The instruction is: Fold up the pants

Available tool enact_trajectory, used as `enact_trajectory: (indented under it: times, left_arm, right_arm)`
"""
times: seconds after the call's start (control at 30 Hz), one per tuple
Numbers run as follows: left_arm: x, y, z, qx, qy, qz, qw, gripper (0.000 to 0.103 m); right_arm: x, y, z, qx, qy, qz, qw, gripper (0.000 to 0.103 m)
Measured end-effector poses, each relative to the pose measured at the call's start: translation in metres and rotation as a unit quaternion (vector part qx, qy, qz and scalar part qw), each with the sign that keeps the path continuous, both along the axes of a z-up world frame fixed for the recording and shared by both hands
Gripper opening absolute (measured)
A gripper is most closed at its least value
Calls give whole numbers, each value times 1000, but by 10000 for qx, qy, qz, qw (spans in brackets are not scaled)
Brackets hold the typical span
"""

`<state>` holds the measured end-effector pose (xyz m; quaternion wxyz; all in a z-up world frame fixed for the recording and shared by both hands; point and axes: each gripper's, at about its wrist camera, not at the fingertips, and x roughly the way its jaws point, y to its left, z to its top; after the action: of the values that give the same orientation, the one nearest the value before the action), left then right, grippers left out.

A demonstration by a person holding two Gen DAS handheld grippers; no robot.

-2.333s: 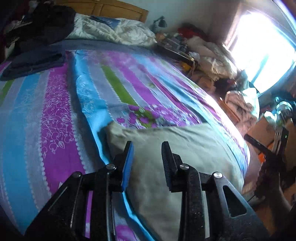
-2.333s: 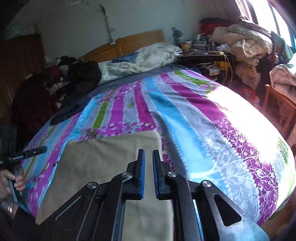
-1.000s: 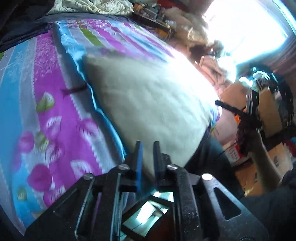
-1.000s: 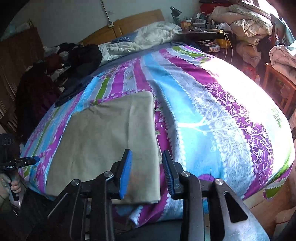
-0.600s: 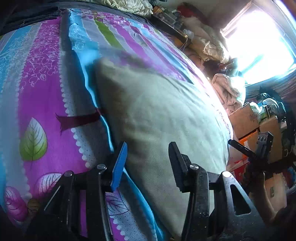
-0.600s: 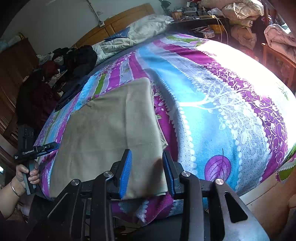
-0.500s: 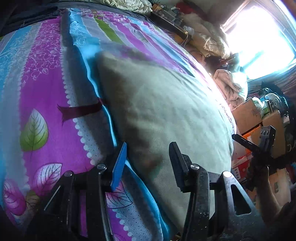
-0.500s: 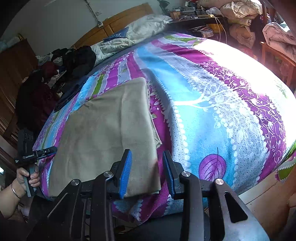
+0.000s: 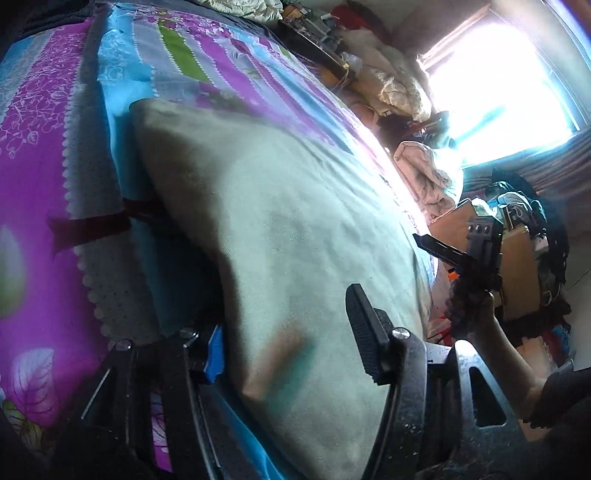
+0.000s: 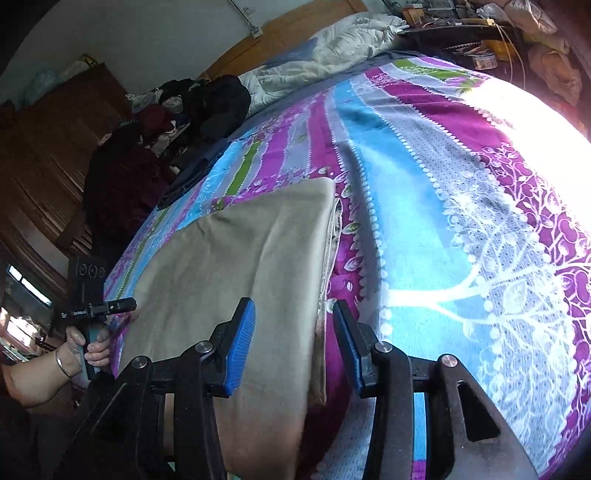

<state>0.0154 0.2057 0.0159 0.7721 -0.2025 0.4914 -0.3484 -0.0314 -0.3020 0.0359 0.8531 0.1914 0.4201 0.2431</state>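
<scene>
Since half a second ago both grippers have been brought lower and closer to the pants (image 10: pixel 236 280), whose near edge now lies between the jaws of each. The pants are spread flat on the striped bedspread (image 10: pixel 424 206), long axis running away toward the headboard (image 10: pixel 295 33). The left gripper (image 9: pixel 284 336) is set at the pants' near left corner, the right gripper (image 10: pixel 293 343) at the near right corner, over the stacked edge. Both are held wide open, and nothing is gripped yet.
</scene>
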Motion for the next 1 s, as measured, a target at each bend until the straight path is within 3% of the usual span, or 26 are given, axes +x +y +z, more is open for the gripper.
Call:
enact_trajectory:
  times: [0.07, 0.13, 0.2, 0.3, 0.4, 0.43, 0.47, 0.6, 0.7, 0.83, 1.0]
  left_arm:
    - [10, 5, -6, -104, 218, 85, 9997, 53]
    - [24, 6, -18, 37, 402, 347, 9986, 52]
    - [30, 2, -19, -2, 389, 490, 9980, 53]
    - [32, -17, -17, 344, 270, 507, 9978, 55]
    - [28, -22, -13, 557, 92, 525, 9970, 35]
    - [27, -16, -11, 433, 98, 581, 9973, 17]
    - [26, -10, -7, 275, 84, 572, 9979, 10]
    - [17, -6, 16, 238, -233, 490, 9982, 9]
    - [14, 8, 28, -49, -233, 570, 9981, 9]
    - [1, 36, 50, -309, -432, 733, 9959, 9]
    - [-11, 100, 68, -395, -531, 1341, 9887, 9]
  right_arm:
    - [13, -1, -7, 234, 97, 180, 9995, 48]
    - [28, -1, -19, 392, 285, 347, 9982, 48]
    - [41, -5, -36, 695, 498, 374, 9956, 50]
    - [51, -1, -48, 1334, 381, 429, 9894, 46]
    - [51, 20, -43, 957, 150, 662, 9931, 45]
    - [48, 22, -40, 874, 63, 656, 9940, 41]
    - [44, 23, -37, 838, -26, 625, 9945, 34]
    - [26, 31, -15, 862, -456, 406, 9944, 26]
    - [9, 46, 16, 866, -927, 403, 9911, 24]
    - [-16, 94, 60, 424, -1397, 643, 9872, 23]
    - [-26, 178, 89, 467, -1659, 1242, 9772, 22]
